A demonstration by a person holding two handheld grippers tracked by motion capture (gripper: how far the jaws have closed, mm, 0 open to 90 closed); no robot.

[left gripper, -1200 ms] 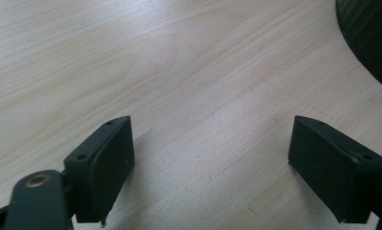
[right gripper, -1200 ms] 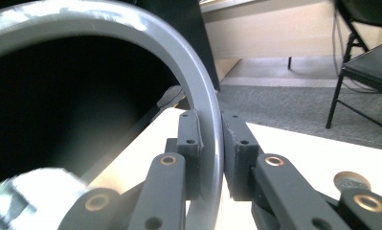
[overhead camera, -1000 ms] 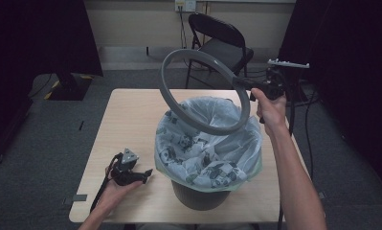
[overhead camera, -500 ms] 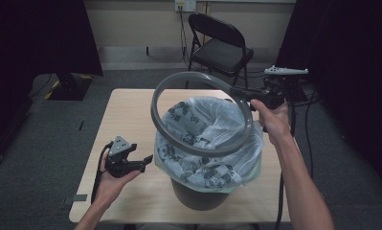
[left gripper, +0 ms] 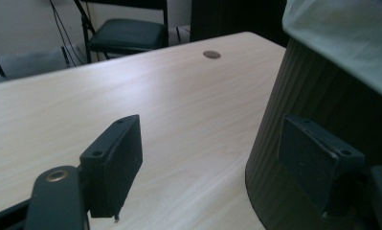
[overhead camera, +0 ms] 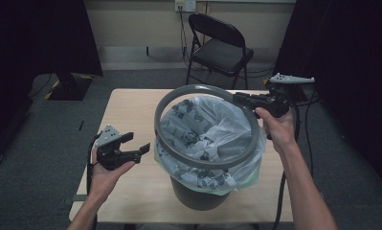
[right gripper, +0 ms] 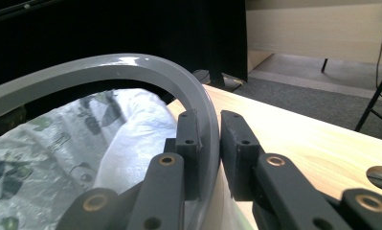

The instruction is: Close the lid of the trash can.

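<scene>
high view: right gripper [overhead camera: 243, 99] clamps grey ring [overhead camera: 179, 155] above bin [overhead camera: 198, 196]; left gripper [overhead camera: 138, 146] wide, beside it

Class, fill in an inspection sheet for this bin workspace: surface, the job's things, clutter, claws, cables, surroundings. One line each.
Surface: pale wooden table, bare apart from the bin; a round hole in it near the far edge.
Job's things: dark bin lined with a printed bag folded over its rim; grey ring held tilted just above the bag.
Clutter: nothing seen.
Claws: right claw shut on the ring's edge; left claw open, holding nothing, beside the bin.
Cables: one trails from each claw toward the person; more hang from the wall socket.
Surroundings: black folding chair behind the table, grey carpet, dark curtains at both sides.
</scene>
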